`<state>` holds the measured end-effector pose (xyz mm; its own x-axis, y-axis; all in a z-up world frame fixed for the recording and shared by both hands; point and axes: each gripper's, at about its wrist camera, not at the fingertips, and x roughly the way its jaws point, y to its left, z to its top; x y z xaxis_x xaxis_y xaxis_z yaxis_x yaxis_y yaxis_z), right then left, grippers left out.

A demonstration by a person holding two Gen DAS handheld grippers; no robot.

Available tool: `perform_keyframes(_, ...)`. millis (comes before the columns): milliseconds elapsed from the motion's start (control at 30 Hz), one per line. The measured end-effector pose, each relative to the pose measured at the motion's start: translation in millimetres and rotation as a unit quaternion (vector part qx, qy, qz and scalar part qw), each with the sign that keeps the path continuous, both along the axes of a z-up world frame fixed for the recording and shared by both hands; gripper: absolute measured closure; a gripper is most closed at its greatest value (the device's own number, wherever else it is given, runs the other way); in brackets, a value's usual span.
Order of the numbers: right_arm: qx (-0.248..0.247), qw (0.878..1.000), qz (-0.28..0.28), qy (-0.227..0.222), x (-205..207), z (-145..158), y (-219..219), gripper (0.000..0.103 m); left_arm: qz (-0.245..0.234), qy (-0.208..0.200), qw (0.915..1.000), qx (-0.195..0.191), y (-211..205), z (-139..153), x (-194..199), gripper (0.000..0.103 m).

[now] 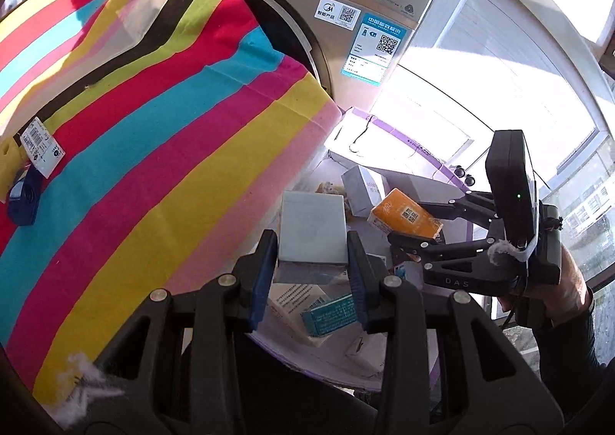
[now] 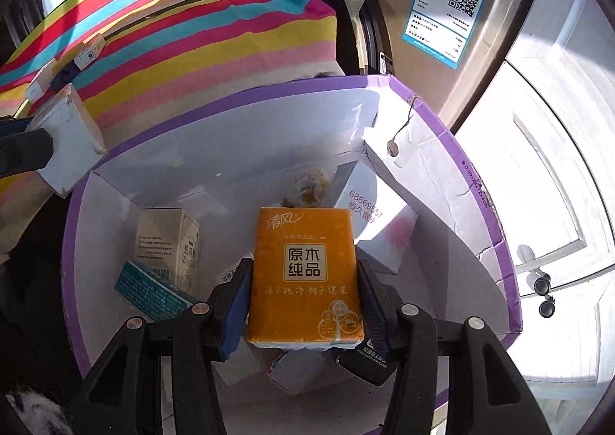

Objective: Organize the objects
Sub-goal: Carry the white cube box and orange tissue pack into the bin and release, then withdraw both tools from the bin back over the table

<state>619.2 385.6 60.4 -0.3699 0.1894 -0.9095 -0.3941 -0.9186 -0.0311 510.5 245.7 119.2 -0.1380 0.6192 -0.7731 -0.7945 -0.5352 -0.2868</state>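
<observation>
My left gripper [image 1: 312,242] is shut on a pale grey box [image 1: 312,227] and holds it above the purple-rimmed white box [image 1: 442,162]. The grey box also shows at the left of the right wrist view [image 2: 69,139]. My right gripper [image 2: 303,281] is shut on an orange tissue pack [image 2: 303,277] and holds it over the same purple-rimmed box [image 2: 476,173]. The orange pack and right gripper also show in the left wrist view [image 1: 403,217]. Inside the box lie a teal box [image 2: 150,290], a cream medicine box [image 2: 169,242] and a white box with red digits [image 2: 369,212].
A striped cloth [image 1: 153,119] covers the surface to the left, with a tagged white box [image 1: 40,146] and a dark blue object [image 1: 23,200] on it. A washing machine [image 1: 346,12] stands behind. Bright windows [image 2: 538,165] are to the right.
</observation>
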Motion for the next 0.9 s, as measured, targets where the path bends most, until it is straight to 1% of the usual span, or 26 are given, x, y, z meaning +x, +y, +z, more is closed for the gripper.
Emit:
perform_keyframes(133,-0.004,1.000,-0.010,0.004,2.9,-2.4,6.2,0.049,-0.023,-0.003,0.9997,-0.011,24.4,-6.3,4.5,0.063)
perform_keyframes(300,-0.004,1.000,-0.022,0.011,6.0,1.3,13.9,0.049,-0.034,-0.012,0.9991,-0.024,45.5,-14.6,6.1,0.063)
perform_keyframes(400,-0.015,0.999,-0.034,0.030,7.5,7.8,16.8,0.044,-0.038,-0.013,0.9988,-0.029,51.1,-17.6,6.9,0.062)
perform_keyframes(467,-0.026,0.997,-0.043,0.050,10.6,14.2,20.4,0.035,-0.036,-0.021,0.9987,-0.030,53.2,-20.3,5.0,0.056)
perform_keyframes(533,-0.029,0.996,-0.050,0.061,12.9,20.1,24.1,0.030,-0.029,-0.023,0.9988,-0.032,53.1,-21.8,2.8,0.043)
perform_keyframes(567,-0.026,0.996,-0.051,0.064,13.2,22.3,24.3,0.029,-0.026,-0.023,0.9989,-0.032,52.4,-22.1,2.0,0.042)
perform_keyframes(733,-0.021,0.996,-0.055,0.069,12.5,28.2,25.1,0.026,-0.023,-0.019,0.9993,-0.023,46.3,-15.4,1.7,0.041)
perform_keyframes(900,-0.015,0.995,-0.054,0.084,12.0,39.8,21.0,0.021,-0.002,-0.015,0.9999,0.002,27.4,-1.2,-2.1,0.040)
